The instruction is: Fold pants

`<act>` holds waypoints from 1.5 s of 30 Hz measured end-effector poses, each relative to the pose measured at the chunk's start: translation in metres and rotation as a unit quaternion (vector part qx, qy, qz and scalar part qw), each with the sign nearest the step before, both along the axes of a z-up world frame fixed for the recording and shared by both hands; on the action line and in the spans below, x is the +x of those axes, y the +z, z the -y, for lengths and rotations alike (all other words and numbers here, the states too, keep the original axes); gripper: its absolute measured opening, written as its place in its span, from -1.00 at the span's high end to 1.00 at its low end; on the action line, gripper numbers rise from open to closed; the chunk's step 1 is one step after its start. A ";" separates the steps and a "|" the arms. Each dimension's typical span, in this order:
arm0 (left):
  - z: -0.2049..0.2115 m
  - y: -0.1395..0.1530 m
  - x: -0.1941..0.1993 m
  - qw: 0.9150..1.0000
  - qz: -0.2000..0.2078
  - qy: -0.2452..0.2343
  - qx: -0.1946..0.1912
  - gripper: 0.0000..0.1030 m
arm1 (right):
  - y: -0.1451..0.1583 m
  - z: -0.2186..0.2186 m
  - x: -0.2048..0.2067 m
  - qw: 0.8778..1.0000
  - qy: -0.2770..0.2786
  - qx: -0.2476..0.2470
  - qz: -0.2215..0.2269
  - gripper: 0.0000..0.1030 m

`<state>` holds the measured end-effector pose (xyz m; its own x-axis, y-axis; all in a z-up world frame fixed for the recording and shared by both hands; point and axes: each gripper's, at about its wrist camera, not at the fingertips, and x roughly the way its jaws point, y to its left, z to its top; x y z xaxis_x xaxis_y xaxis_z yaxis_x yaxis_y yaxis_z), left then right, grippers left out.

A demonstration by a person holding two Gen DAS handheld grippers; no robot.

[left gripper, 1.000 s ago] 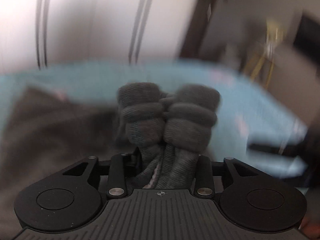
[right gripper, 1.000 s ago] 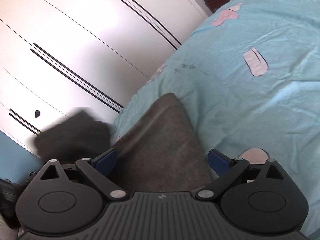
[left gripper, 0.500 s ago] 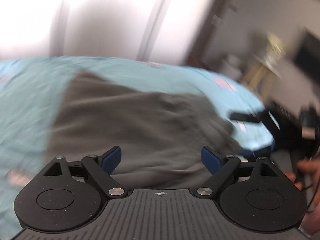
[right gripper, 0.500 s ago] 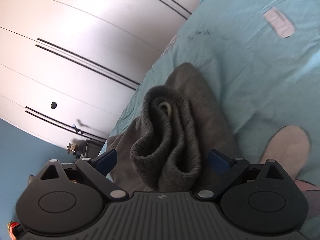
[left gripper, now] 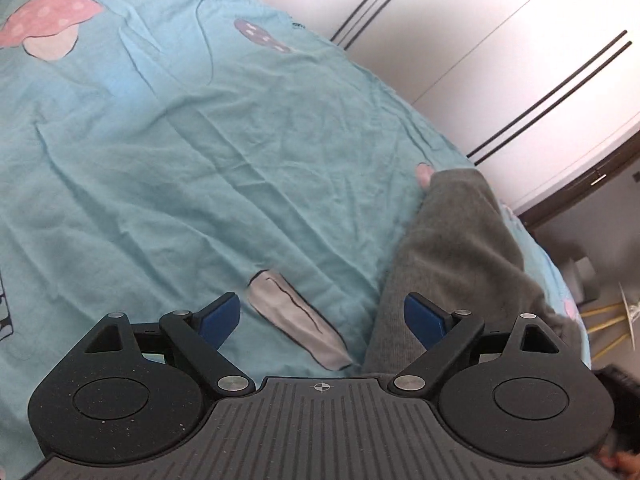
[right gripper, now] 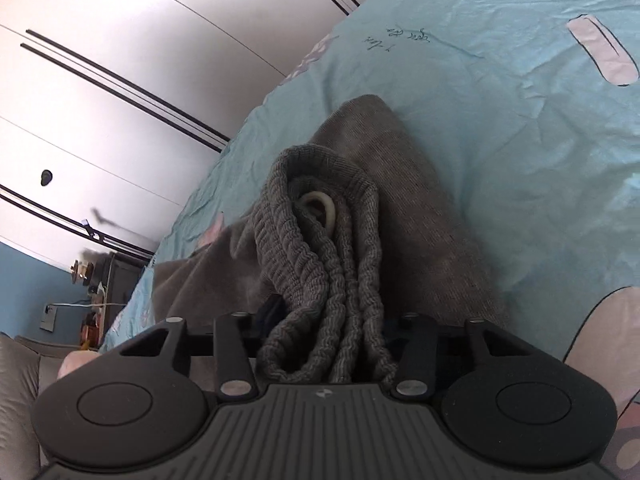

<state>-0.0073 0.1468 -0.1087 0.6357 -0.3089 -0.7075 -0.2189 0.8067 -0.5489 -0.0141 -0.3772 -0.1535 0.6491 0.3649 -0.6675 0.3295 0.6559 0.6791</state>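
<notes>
The grey knit pants [right gripper: 404,208] lie on the light blue bed sheet [right gripper: 500,92]. My right gripper [right gripper: 326,324] is shut on the bunched ribbed waistband [right gripper: 320,248], which stands up between its fingers, a pale drawstring loop showing inside. In the left wrist view a pant leg [left gripper: 452,248] runs along the bed's right side. My left gripper [left gripper: 322,318] is open and empty over the sheet, its right blue pad [left gripper: 422,316] over the edge of the leg.
White wardrobe doors [left gripper: 480,32] with black lines stand behind the bed. The sheet [left gripper: 180,140] carries mushroom prints. A grey sofa [right gripper: 20,376] and cluttered shelf sit at far left in the right wrist view. Yellow legs [left gripper: 608,320] stand beyond the bed's right edge.
My left gripper let go of the waistband, opened and swung away over the sheet. My right gripper, open before, closed on the bunched waistband.
</notes>
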 end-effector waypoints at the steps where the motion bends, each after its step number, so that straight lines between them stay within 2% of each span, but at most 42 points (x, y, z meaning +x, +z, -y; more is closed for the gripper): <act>1: 0.002 -0.002 0.000 1.000 0.004 -0.001 -0.005 -0.81 | 0.006 -0.001 -0.001 1.000 -0.003 0.003 0.007 0.22; 3: 0.003 -0.004 -0.002 1.000 0.007 -0.006 -0.007 -0.81 | 0.021 0.002 -0.003 0.998 -0.008 0.041 0.046 0.24; 5: 0.004 -0.001 -0.007 1.000 0.010 -0.011 0.001 -0.82 | 0.034 0.010 -0.012 0.990 -0.012 0.081 0.111 0.24; 7: 0.006 -0.005 -0.005 1.000 0.005 -0.013 0.011 -0.82 | 0.033 0.017 -0.020 0.985 -0.017 0.088 0.148 0.22; 8: 0.006 -0.007 -0.003 1.000 0.000 -0.015 0.014 -0.81 | 0.025 0.021 -0.020 0.986 -0.019 0.084 0.141 0.21; 9: 0.007 -0.008 -0.002 1.000 -0.003 -0.015 0.014 -0.81 | 0.014 0.025 -0.018 0.991 -0.021 0.067 0.116 0.20; 11: 0.008 -0.010 -0.001 1.000 -0.006 -0.019 0.013 -0.81 | -0.013 0.026 -0.009 1.000 -0.012 -0.004 0.016 0.11; 12: 0.009 -0.009 -0.001 1.000 -0.006 -0.021 0.014 -0.81 | -0.022 0.028 -0.010 1.000 -0.007 -0.006 0.010 0.09; 13: 0.009 -0.008 -0.001 1.000 -0.004 -0.024 0.013 -0.81 | -0.021 0.030 -0.013 1.000 -0.008 0.006 0.029 -0.04; 14: 0.010 -0.007 0.000 0.999 -0.002 -0.030 0.011 -0.81 | -0.016 0.031 -0.014 0.999 -0.006 0.008 0.030 -0.19; 15: 0.011 -0.005 0.000 0.999 0.000 -0.038 0.008 -0.82 | -0.009 0.031 -0.014 1.000 -0.003 0.001 0.026 -0.25; 17: 0.015 -0.001 0.004 0.999 0.000 -0.054 0.002 -0.82 | 0.006 0.030 -0.016 0.998 0.005 -0.040 0.039 -0.69; 19: 0.021 0.004 0.011 0.997 0.004 -0.081 -0.003 -0.82 | 0.019 0.027 -0.019 0.994 0.007 -0.099 0.045 -0.89; 21: 0.031 0.009 0.021 0.994 0.003 -0.108 -0.002 -0.82 | 0.022 0.023 -0.016 0.991 0.028 -0.130 0.034 -0.89; 24: 0.050 0.015 0.035 0.988 0.008 -0.152 -0.005 -0.82 | 0.010 0.022 -0.007 0.991 0.051 -0.123 -0.012 -0.89; 26: 0.063 0.016 0.044 0.983 0.012 -0.184 0.000 -0.83 | 0.002 0.027 -0.008 0.993 0.050 -0.103 -0.020 -0.89; 28: 0.076 0.013 0.058 0.975 0.012 -0.221 0.021 -0.83 | -0.002 0.034 0.001 0.995 0.059 -0.081 -0.030 -0.89; 30: 0.085 0.006 0.075 0.968 -0.002 -0.246 0.045 -0.83 | -0.006 0.039 0.011 0.994 0.080 -0.067 -0.031 -0.89; 31: 0.088 0.002 0.083 0.966 -0.012 -0.255 0.048 -0.76 | -0.008 0.041 0.015 0.994 0.092 -0.058 -0.029 -0.90; 32: 0.090 -0.001 0.090 0.963 -0.016 -0.264 0.043 -0.74 | -0.010 0.042 0.018 0.993 0.102 -0.047 -0.027 -0.90; 34: 0.095 -0.005 0.102 0.953 -0.008 -0.301 0.021 -0.76 | -0.017 0.044 0.028 0.992 0.116 -0.035 -0.031 -0.90; 36: 0.102 -0.009 0.114 0.943 -0.014 -0.331 0.022 -0.77 | -0.026 0.046 0.036 0.990 0.134 -0.018 -0.032 -0.90; 38: 0.109 -0.015 0.125 0.933 -0.023 -0.359 0.014 -0.79 | -0.027 0.042 0.042 0.987 0.159 -0.026 -0.019 -0.90; 41: 0.114 -0.020 0.136 0.914 -0.027 -0.403 -0.034 -0.80 | -0.029 0.034 0.051 0.977 0.207 -0.048 -0.008 -0.91; 43: 0.116 -0.028 0.143 0.902 -0.031 -0.427 -0.048 -0.78 | -0.031 0.035 0.060 0.975 0.217 -0.036 -0.009 -0.91; 45: 0.112 -0.037 0.151 0.895 -0.036 -0.440 -0.064 -0.74 | -0.032 0.036 0.062 0.976 0.216 -0.010 -0.005 -0.87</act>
